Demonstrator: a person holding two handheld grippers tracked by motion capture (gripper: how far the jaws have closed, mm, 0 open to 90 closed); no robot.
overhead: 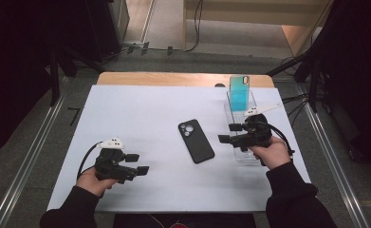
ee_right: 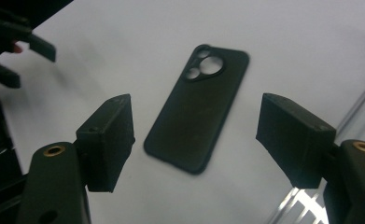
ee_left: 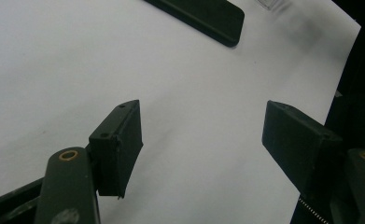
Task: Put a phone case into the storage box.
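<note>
Cut edges, a covered rack and some blur

In the left gripper view the black phone case [ee_left: 203, 16] is cut off by the top edge, leaving one rounded corner and a stretch of side, and the clear rack [ee_left: 273, 3] is a blurred sliver at that same edge. In the high view the right gripper [overhead: 230, 134] and the hand behind it cover the near part of the clear rack [overhead: 240, 102]; the teal case [overhead: 238, 92] standing in it is too small to read any detail
</note>
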